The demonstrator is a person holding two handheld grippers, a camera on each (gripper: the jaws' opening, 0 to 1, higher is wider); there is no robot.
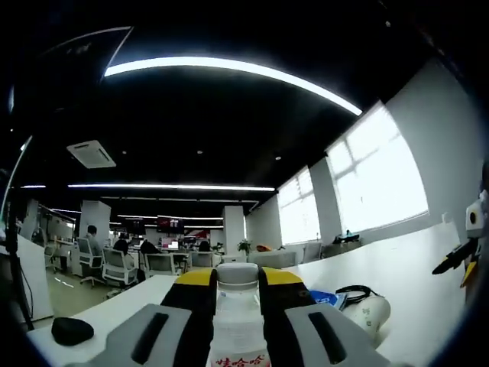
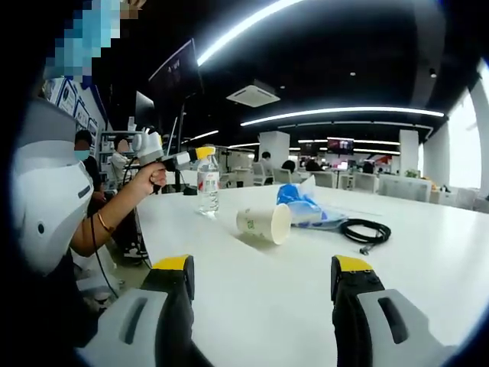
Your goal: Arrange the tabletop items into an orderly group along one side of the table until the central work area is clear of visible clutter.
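Note:
My left gripper point(image 1: 237, 279) is shut on the neck of a clear water bottle point(image 1: 237, 325) with a white cap and a red-lettered label. In the right gripper view the same bottle point(image 2: 208, 187) stands upright at the table's far left part, with the left gripper point(image 2: 200, 155) held on its top by a person's hand. A paper cup point(image 2: 263, 223) lies on its side mid-table, beside a blue packet point(image 2: 306, 208) and a coiled black cable point(image 2: 365, 229). My right gripper point(image 2: 262, 284) is open over bare table, short of the cup.
The white table point(image 2: 252, 306) runs far ahead. A black rounded object point(image 1: 72, 330) lies near its left edge. The cup point(image 1: 368, 312), blue packet point(image 1: 327, 298) and cable point(image 1: 351, 290) lie right of the bottle. Office chairs point(image 1: 118, 267) and people sit beyond.

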